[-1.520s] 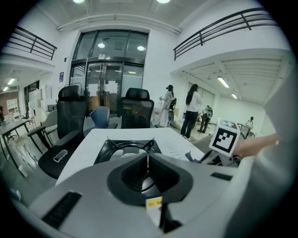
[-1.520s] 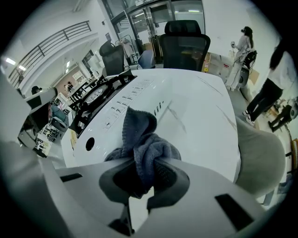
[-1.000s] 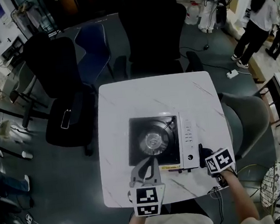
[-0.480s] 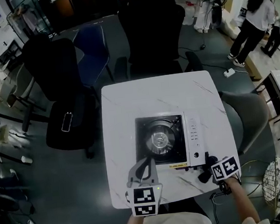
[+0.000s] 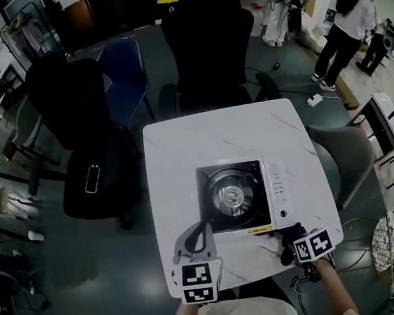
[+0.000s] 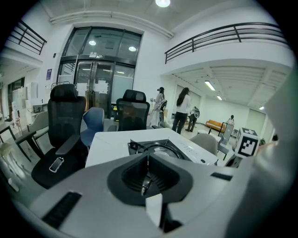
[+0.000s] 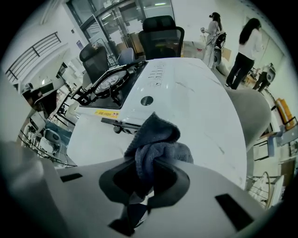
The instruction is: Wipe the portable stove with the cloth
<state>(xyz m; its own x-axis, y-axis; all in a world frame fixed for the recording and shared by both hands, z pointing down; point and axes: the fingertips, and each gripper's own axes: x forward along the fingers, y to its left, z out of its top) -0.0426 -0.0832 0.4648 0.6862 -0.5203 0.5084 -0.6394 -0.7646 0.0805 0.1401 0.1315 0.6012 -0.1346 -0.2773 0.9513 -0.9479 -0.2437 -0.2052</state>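
The portable stove sits on the white marble table, its black burner to the left and its white control strip to the right. My right gripper hovers near the table's front right corner, just off the stove's front right corner. It is shut on a bunched dark grey cloth, whose top sticks out past the right gripper toward the stove. My left gripper is at the stove's front left corner, shut and empty. In the left gripper view the stove lies just beyond the left gripper.
Black office chairs and a blue chair stand beyond the table. A phone lies on the left chair's seat. A grey chair is at the table's right. People stand at the far right.
Both grippers have drawn back from the stove's front toward the near table edge. The right one still holds the cloth and now sits below the stove's front right corner.
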